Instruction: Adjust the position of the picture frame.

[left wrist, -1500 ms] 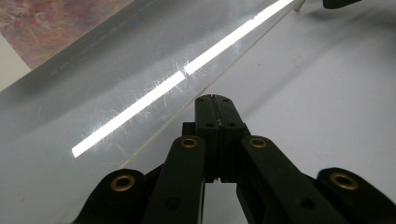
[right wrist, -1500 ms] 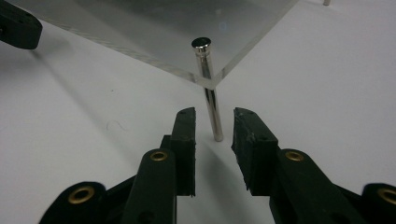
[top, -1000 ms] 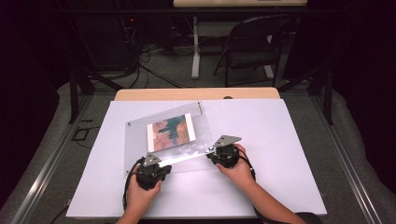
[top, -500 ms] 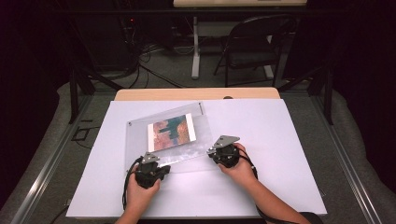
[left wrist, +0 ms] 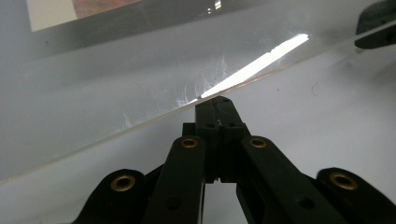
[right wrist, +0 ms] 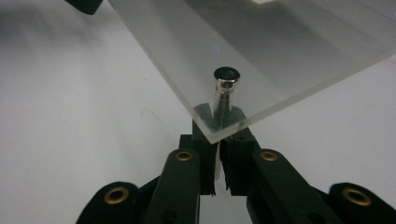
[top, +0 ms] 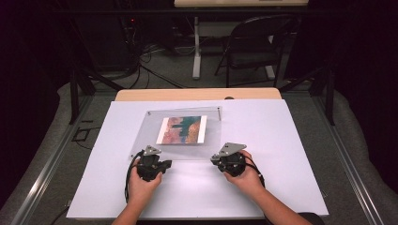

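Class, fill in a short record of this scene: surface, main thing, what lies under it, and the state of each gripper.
surface: white table
main thing: clear acrylic panel, lying flat
under it: colour print
fitting: metal standoff at the panel's near corner
left gripper: shut, tips at the panel's near edge
right gripper: jaws have just been closing, now shut on the panel's corner at the standoff

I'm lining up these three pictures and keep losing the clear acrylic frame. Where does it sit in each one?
High view: the clear acrylic frame lies mid-table, ahead of both hands.
Left gripper view: it spans the upper part, its near edge at the claw tips.
Right gripper view: its corner hangs over the claw.
Shared landmark: the white table.
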A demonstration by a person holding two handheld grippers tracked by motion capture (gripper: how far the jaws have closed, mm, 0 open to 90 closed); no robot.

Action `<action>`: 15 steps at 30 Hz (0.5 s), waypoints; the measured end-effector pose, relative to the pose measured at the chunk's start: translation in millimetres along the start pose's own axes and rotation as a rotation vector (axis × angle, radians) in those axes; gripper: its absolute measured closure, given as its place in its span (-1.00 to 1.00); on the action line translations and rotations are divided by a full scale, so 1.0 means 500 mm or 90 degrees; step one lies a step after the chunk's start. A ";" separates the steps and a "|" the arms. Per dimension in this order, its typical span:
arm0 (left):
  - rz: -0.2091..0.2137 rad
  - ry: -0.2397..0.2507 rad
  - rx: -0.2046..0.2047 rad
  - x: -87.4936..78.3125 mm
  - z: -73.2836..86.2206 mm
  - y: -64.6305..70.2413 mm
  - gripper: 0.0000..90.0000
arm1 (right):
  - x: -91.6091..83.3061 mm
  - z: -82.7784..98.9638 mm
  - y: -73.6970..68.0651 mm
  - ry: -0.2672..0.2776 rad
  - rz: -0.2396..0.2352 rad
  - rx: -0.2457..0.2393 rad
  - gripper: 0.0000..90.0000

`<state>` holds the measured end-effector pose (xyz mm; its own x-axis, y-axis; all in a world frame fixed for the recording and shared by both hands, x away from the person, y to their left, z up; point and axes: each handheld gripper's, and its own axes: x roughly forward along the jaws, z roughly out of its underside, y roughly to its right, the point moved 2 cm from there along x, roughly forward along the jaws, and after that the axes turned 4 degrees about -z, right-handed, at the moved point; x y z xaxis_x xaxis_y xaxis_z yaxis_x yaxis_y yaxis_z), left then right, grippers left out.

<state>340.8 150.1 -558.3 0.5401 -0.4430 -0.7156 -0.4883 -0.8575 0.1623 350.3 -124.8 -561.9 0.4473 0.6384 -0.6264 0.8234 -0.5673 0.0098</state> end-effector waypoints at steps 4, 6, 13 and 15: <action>0.006 -0.003 -0.003 0.007 -0.015 -0.003 1.00 | -0.013 0.006 -0.016 0.004 -0.008 0.006 0.89; 0.008 -0.008 -0.005 0.011 -0.022 -0.003 1.00 | -0.019 0.010 -0.022 0.005 -0.012 0.009 0.89; 0.008 -0.015 -0.007 0.029 -0.046 -0.006 1.00 | -0.033 0.018 -0.059 0.006 -0.020 0.017 0.89; 0.004 -0.021 0.006 0.037 -0.056 -0.005 1.00 | -0.034 0.019 -0.070 0.009 -0.024 0.020 0.89</action>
<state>371.1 136.9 -552.8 0.5140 -0.4395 -0.7366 -0.4981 -0.8521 0.1609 310.5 -120.8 -558.9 0.4206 0.6671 -0.6149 0.8287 -0.5583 -0.0388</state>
